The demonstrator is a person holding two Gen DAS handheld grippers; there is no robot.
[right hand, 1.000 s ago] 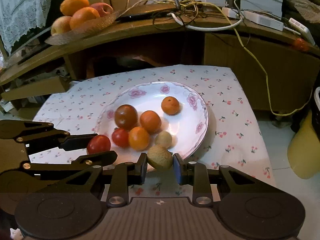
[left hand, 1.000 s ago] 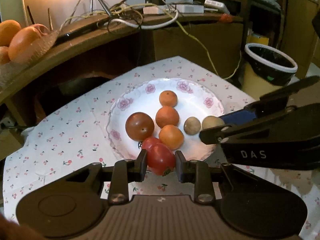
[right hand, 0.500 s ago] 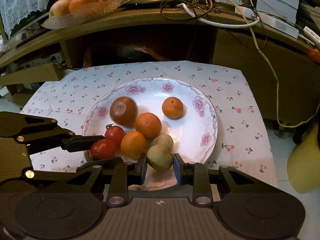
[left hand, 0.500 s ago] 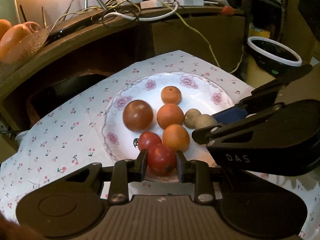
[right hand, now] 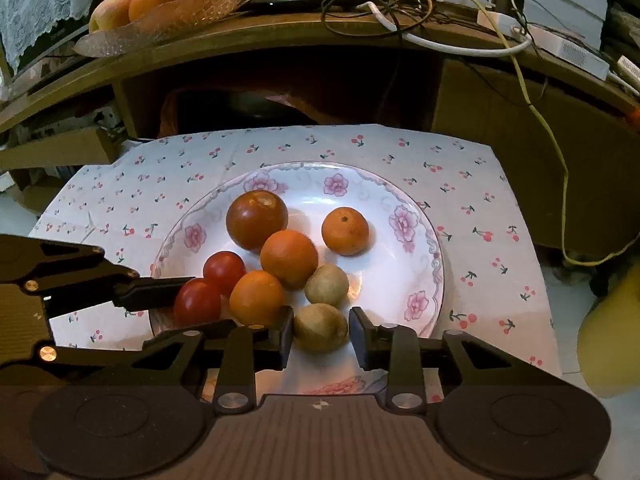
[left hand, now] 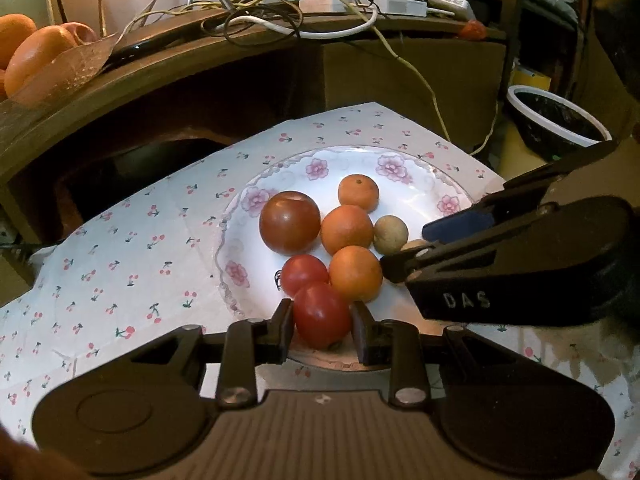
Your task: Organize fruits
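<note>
Nearest to us, our left claw (left hand: 322,326) holds a red tomato (left hand: 322,312) between its two fingers, right at the near rim of the flowered plate (left hand: 416,194). Our right claw (right hand: 320,336) holds a brownish-green round fruit (right hand: 320,327), maybe a kiwi, at the near rim too. The left finger touches it; on the right we see a thin gap, so the grip may be loose.

A little farther, a second tomato (left hand: 303,274) sits just behind the held one, and an orange (left hand: 355,273) is right beside it. Then come another brownish-green fruit (right hand: 327,284), a second orange (right hand: 289,258), a big dark red-brown fruit (right hand: 257,219) and a third orange (right hand: 345,231) apart from the rest.

What could go wrong: the fruits are round and packed close, so letting go could bump the neighbors and make them roll. Our two claws are also near each other and might knock together.

Only the right view shows the whole fruit bowl (right hand: 160,26) on the wooden shelf far behind. Only the left view shows the bin (left hand: 556,120) past the cherry-print cloth (left hand: 132,248) on the counter
</note>
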